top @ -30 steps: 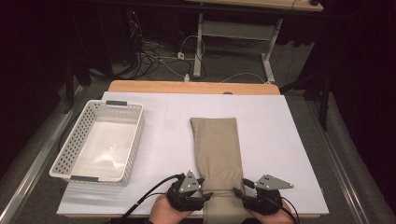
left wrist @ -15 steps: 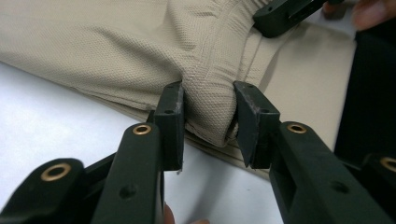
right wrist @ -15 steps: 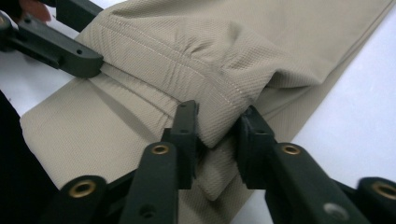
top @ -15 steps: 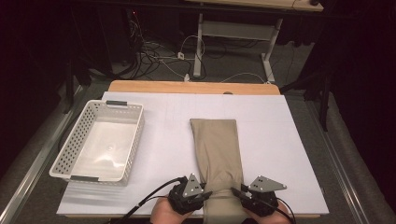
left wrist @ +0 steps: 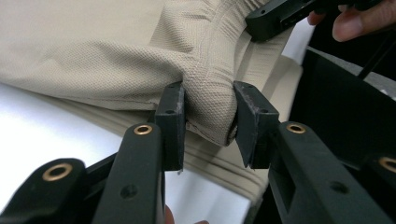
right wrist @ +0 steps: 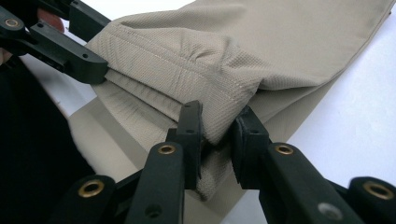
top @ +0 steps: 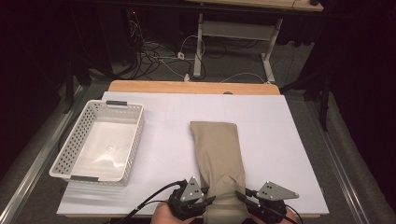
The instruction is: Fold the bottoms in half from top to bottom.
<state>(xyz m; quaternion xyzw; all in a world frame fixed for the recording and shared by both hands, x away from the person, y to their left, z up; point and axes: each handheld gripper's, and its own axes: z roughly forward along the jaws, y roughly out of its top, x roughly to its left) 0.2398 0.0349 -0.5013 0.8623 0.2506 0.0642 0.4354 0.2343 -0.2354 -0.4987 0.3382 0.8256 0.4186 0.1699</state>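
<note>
A folded beige cloth (top: 217, 149) lies lengthwise on the white table (top: 289, 135), with its near end at the front edge. My left gripper (top: 208, 199) has just been closing and is shut on the left corner of the cloth's stitched near hem (left wrist: 205, 93). My right gripper (top: 242, 196) has also just been closing and pinches the hem's right corner (right wrist: 219, 100). In the left gripper view, the left gripper (left wrist: 208, 95) squeezes a fold of fabric between its pads. The right gripper (right wrist: 218, 112) does the same in its own view.
A white perforated basket (top: 70, 158) stands on the left side of the table. A wooden strip (top: 187, 87) runs along the far edge. Beyond it are cables and desk legs on the dark floor (top: 224, 65). Bare table lies right of the cloth.
Both grippers' jaws have closed onto the near hem. The cloth's near end is now gathered and slightly raised between them. The right hand has shifted a little.
</note>
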